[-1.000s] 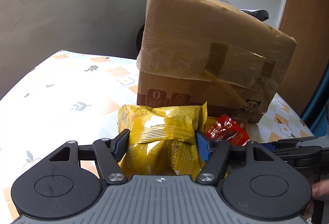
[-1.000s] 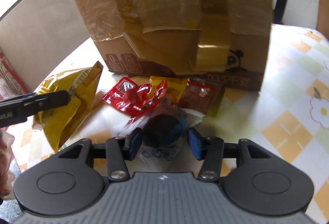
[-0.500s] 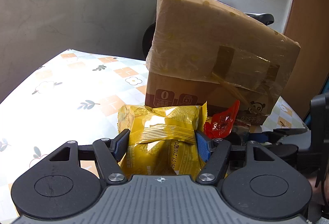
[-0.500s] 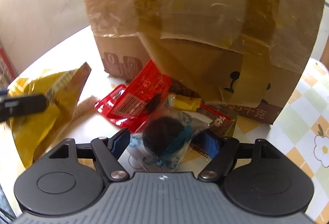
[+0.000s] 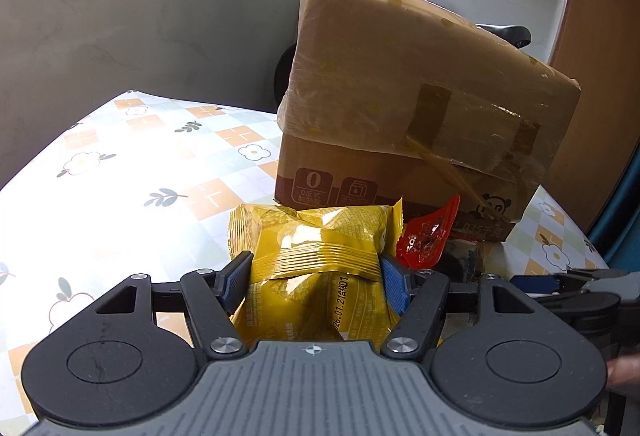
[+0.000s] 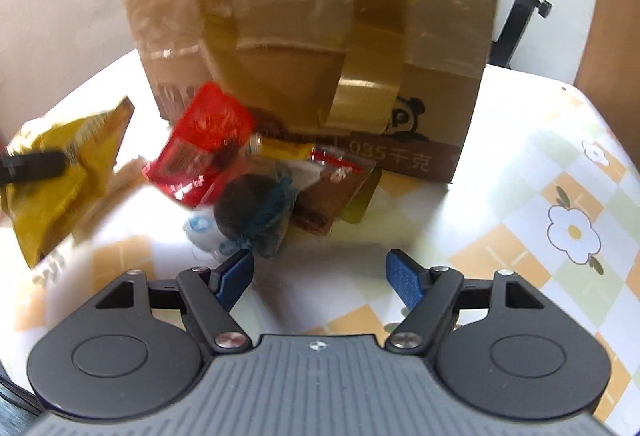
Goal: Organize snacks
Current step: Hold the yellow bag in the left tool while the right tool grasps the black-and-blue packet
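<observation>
Two tools: left tool point(image 5: 316, 272) grips yellow packet point(image 5: 320, 248), right tool point(image 6: 320, 276) empty

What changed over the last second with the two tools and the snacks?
The right tool let go of the clear packet with the dark round snack, which now lies beyond its open jaws by the red packet. The left tool stays clamped on the yellow packet; the cardboard box hasn't moved.
</observation>
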`<state>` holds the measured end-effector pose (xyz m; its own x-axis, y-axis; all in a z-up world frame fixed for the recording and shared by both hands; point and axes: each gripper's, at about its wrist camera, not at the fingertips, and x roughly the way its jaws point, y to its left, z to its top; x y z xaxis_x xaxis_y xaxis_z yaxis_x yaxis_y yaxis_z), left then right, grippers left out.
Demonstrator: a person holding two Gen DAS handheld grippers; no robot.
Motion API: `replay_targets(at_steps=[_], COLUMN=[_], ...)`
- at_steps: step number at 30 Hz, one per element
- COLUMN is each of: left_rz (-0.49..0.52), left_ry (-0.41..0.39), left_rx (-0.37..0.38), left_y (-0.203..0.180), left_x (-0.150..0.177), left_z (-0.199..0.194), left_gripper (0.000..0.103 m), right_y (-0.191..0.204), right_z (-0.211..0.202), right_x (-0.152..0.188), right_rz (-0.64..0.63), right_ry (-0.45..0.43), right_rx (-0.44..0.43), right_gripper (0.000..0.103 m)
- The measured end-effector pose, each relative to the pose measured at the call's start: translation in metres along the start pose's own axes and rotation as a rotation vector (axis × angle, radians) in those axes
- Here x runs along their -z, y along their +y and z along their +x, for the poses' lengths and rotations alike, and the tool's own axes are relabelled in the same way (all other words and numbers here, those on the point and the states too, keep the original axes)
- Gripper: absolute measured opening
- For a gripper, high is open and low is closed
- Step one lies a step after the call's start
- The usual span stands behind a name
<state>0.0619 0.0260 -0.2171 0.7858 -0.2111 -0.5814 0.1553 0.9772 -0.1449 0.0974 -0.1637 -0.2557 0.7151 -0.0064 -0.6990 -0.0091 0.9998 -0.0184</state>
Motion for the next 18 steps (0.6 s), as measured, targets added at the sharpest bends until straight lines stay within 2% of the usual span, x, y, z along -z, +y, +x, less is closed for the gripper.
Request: replay_targets(at_steps=[3, 10, 15, 18], left_rz=[-0.002, -0.012, -0.018, -0.021], left_ry=[-0.003, -0.003, -0.005, -0.003], left_rx=[-0.001, -0.015, -0.021, -0.024], left_y=[0.001, 0.002, 0.002, 0.001], left_x=[0.0, 0.001, 0.001, 0.002], left_z=[0.0, 0.0, 0.0, 0.001], left_gripper=[0.069, 0.069, 0.069, 0.069], right_y=[0.007, 0.03, 0.039, 0.037], right_z=[0.0, 0.021, 0.035, 0.032], right_x=[-0.013, -0.037, -0.032, -0.022], right_rz=[0.015, -0.067, -0.142, -0.145], right_ry=[-0.042, -0.073, -0.044, -0.043], right_rx=[-0.027, 0.056, 0.083, 0.074], right_gripper=[0.076, 0.076, 0.076, 0.077])
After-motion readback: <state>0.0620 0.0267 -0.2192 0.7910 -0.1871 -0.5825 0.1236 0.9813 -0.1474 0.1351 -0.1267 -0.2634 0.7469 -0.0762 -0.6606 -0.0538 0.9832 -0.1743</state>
